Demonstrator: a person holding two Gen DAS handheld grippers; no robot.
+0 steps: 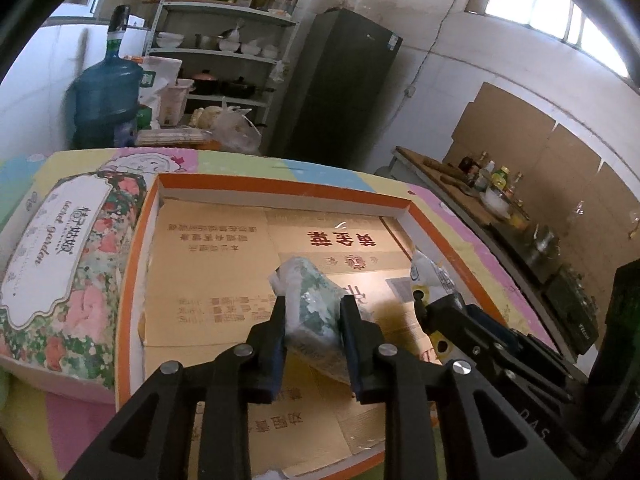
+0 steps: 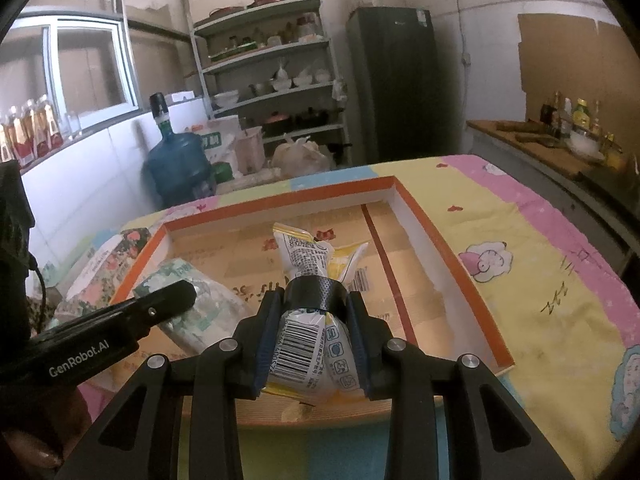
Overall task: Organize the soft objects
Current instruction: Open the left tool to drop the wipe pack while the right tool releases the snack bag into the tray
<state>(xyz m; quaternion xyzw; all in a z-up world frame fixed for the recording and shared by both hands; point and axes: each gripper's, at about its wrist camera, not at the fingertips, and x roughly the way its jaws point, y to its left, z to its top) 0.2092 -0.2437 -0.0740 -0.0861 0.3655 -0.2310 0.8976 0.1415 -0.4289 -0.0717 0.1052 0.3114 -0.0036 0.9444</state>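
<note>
My left gripper [image 1: 314, 304] is shut on a small green-and-white tissue pack [image 1: 304, 276], which it holds tilted just above the floor of a shallow orange-rimmed box [image 1: 280, 186] lined with cardboard. My right gripper [image 2: 315, 300] is shut on a white-and-yellow snack bag [image 2: 304, 252] with a black band round its middle, over the same box [image 2: 420, 208]. The two grippers are side by side: the snack bag [image 1: 432, 276] shows to the right in the left wrist view, and the tissue pack [image 2: 208, 316] to the left in the right wrist view.
A large floral tissue pack [image 1: 68, 248] lies on the pastel tablecloth [image 2: 520, 240] against the box's left wall. Behind the table are a blue water jug [image 1: 106, 96], a loaded shelf [image 1: 224, 56] and a dark fridge [image 1: 340, 88]. A counter with bottles [image 1: 492, 184] runs along the right.
</note>
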